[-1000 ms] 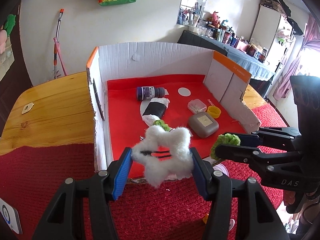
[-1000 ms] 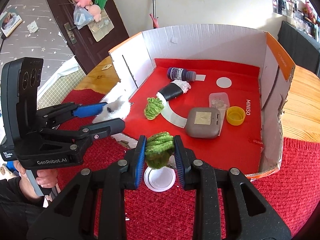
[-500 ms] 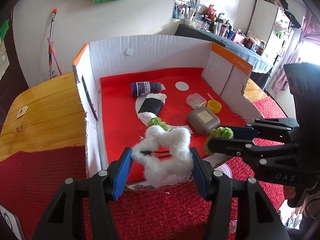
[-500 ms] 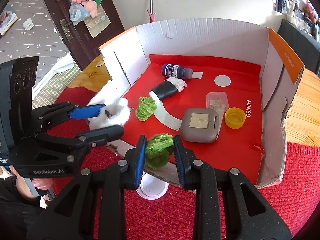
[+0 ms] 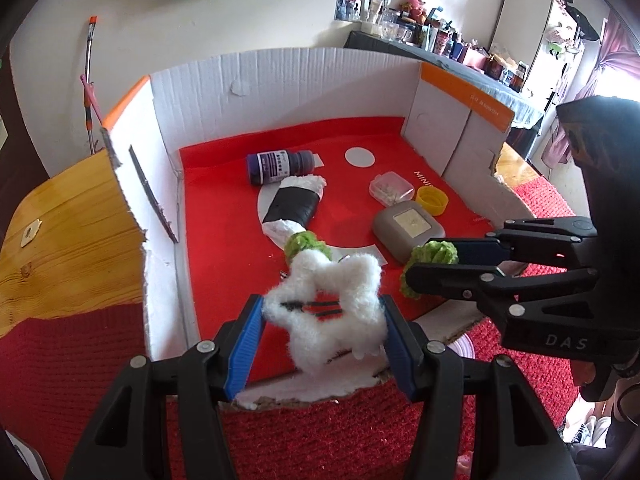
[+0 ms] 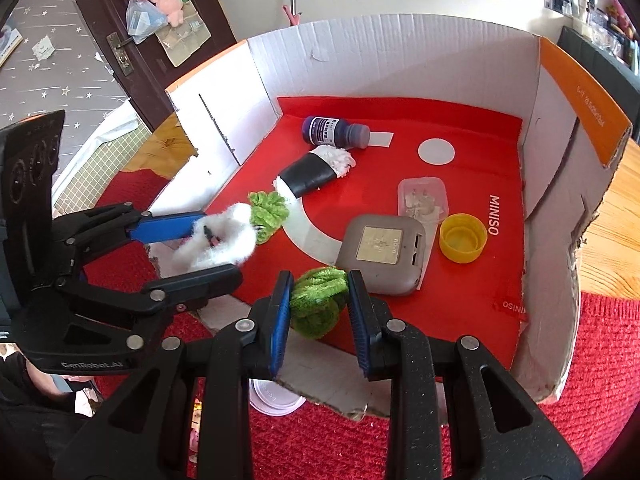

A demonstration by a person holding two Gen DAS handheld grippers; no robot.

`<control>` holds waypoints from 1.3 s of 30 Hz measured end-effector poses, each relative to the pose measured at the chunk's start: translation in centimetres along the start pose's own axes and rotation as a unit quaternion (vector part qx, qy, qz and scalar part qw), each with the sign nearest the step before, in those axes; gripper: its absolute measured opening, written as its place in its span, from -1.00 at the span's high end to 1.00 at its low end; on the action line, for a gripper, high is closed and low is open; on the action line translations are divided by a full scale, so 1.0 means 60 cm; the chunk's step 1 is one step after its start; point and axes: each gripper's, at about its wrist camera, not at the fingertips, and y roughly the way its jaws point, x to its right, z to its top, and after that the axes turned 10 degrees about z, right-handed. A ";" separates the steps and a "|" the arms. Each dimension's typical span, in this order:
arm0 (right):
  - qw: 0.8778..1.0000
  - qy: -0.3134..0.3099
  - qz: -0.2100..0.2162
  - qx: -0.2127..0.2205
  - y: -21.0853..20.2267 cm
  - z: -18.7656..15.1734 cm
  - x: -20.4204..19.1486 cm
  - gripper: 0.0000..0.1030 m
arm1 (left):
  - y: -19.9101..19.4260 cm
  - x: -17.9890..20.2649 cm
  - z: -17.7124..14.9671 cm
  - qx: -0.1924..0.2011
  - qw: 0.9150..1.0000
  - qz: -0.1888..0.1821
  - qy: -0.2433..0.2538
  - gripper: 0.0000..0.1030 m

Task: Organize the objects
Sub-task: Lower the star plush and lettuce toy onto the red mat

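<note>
Left gripper (image 5: 323, 312) clamps white fluffy star clip (image 5: 332, 304), right gripper (image 6: 319, 300) clamps green chenille scrunchie (image 6: 316, 300); both over cardboard box (image 6: 400, 56) torn near edge; red floor bare below.

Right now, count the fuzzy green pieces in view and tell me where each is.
2. One green fuzzy piece is clamped in the right gripper over the box's near edge. The other green fuzzy piece lies on the red floor inside, partly behind the white fluffy star in the left gripper.
</note>
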 end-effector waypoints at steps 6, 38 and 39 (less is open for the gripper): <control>1.000 -0.011 -0.014 -0.001 0.005 0.006 -0.002 0.50 | 0.009 0.000 0.007 -0.002 1.000 0.002 0.002 -0.15; 0.999 0.007 -0.041 -0.006 0.013 0.007 0.038 0.50 | 0.043 0.001 0.019 -0.010 1.000 0.021 -0.003 -0.14; 0.999 0.007 -0.041 -0.005 0.013 0.006 0.039 0.50 | 0.043 0.001 0.019 -0.010 1.000 0.021 -0.003 -0.14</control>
